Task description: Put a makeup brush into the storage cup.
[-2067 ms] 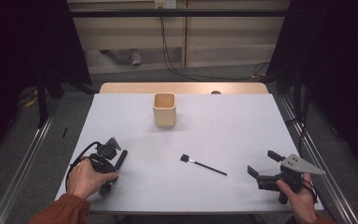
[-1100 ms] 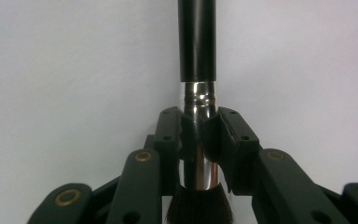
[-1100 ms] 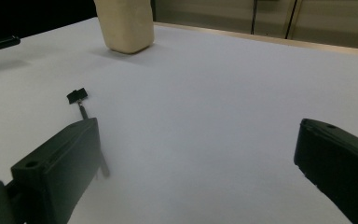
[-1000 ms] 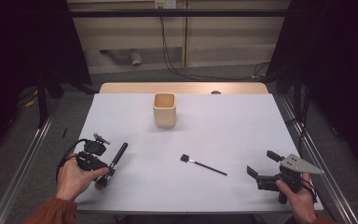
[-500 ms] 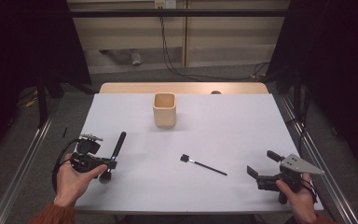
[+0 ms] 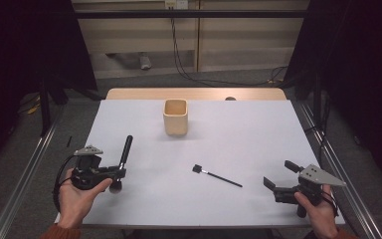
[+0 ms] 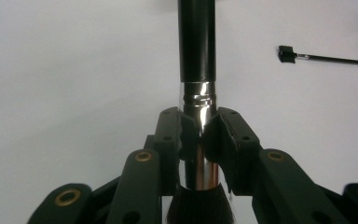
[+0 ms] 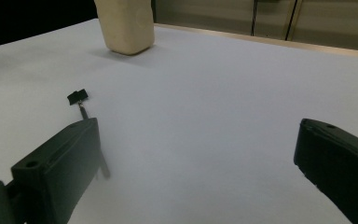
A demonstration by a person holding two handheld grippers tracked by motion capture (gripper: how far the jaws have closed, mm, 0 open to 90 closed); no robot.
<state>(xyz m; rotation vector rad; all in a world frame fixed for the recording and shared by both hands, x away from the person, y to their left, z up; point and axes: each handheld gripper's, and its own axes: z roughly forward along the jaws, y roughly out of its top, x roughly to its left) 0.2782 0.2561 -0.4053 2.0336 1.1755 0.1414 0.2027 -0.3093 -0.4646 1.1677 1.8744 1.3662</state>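
Two brushes: a thick one clamped in the left gripper [image 6: 121, 172], a thin one [image 6: 217, 176] lying flat on the table [image 6: 258, 134].
Left gripper: jaws pressed together on the thick brush's [image 7: 196, 84] silver ferrule; black handle pointed away toward the cup [image 6: 175, 117], bristles at the near end.
Change: across the earlier frames the thick brush has been lifted off the table and its handle swung from diagonal to nearly straight toward the cup.
Right gripper [image 6: 281, 178]: jaws held wide apart, nothing between them; resting near the table's right front edge, unmoved.
Thin brush: just ahead of the right gripper, well apart from the cup.
Cup: upright, far centre, seemingly empty.
Judgement: pick-up is done; carrying the thick brush to the cup is taken as the step in hand, the thin brush not yet handled.
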